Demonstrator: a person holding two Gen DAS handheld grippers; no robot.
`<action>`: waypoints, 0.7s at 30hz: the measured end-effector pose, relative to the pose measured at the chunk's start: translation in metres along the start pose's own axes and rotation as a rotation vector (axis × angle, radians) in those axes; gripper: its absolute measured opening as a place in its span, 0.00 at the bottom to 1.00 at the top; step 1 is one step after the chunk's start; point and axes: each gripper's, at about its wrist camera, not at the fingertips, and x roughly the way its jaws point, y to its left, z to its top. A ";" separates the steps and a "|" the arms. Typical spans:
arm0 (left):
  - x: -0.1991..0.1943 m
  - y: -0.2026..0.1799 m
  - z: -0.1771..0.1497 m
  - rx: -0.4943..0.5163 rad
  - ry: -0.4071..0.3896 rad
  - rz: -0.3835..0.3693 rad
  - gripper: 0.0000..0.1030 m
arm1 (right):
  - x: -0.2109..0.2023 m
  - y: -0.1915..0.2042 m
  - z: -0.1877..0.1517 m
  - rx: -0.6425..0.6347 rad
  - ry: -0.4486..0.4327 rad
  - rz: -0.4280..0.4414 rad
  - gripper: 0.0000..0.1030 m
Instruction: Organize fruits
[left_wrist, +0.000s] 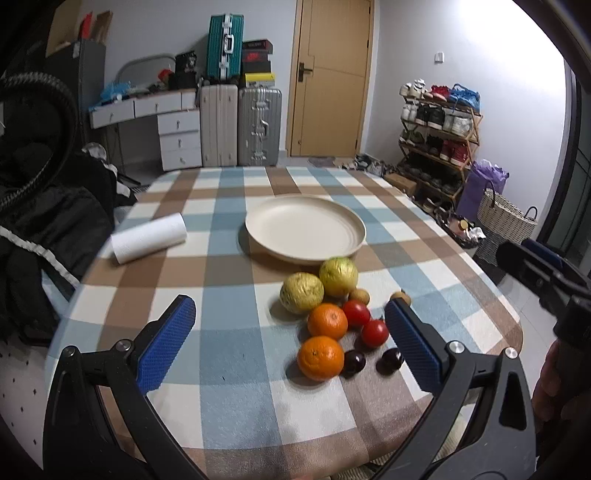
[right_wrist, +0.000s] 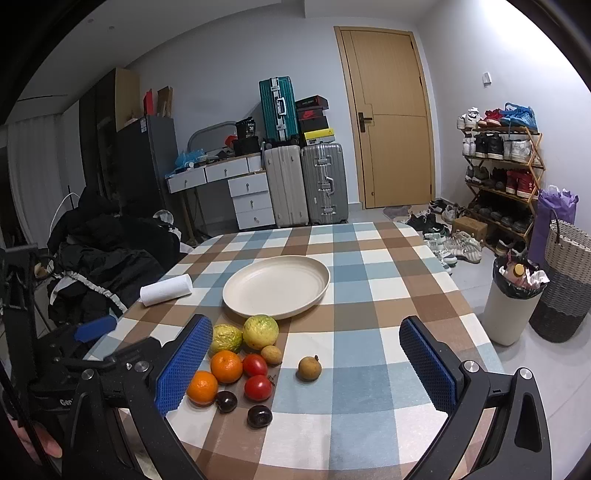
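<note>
Checked cloth in blue, brown and white covers the rounded counter (right_wrist: 369, 288), whose far and right edges drop off to bare floor; the right half of its top lies open, as does the near left stretch in the left wrist view. A round cream plate (right_wrist: 276, 286) sits empty at mid-counter, with a white paper towel roll (right_wrist: 167, 290) lying on its side to the left, close to the left edge. The fruit clusters just near of the plate: two yellow-green knobbly guavas (right_wrist: 243, 334), two oranges (right_wrist: 214, 376), two red tomatoes (right_wrist: 256, 376), two dark plums (right_wrist: 243, 408) and two small tan round fruits (right_wrist: 309, 367), one of them apart to the right. The left gripper (left_wrist: 290, 345) hangs wide open and empty, its blue pads straddling the cluster. The right gripper (right_wrist: 301, 369) is likewise spread wide, holding nothing.
</note>
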 end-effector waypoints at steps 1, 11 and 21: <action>0.005 0.003 0.000 -0.001 0.015 -0.007 1.00 | 0.002 -0.003 -0.002 0.002 0.005 0.000 1.00; 0.056 0.021 -0.014 -0.047 0.169 -0.100 1.00 | 0.020 -0.008 -0.009 0.001 0.050 -0.006 1.00; 0.095 0.031 -0.025 -0.158 0.270 -0.263 0.95 | 0.031 -0.006 -0.010 -0.003 0.084 -0.006 1.00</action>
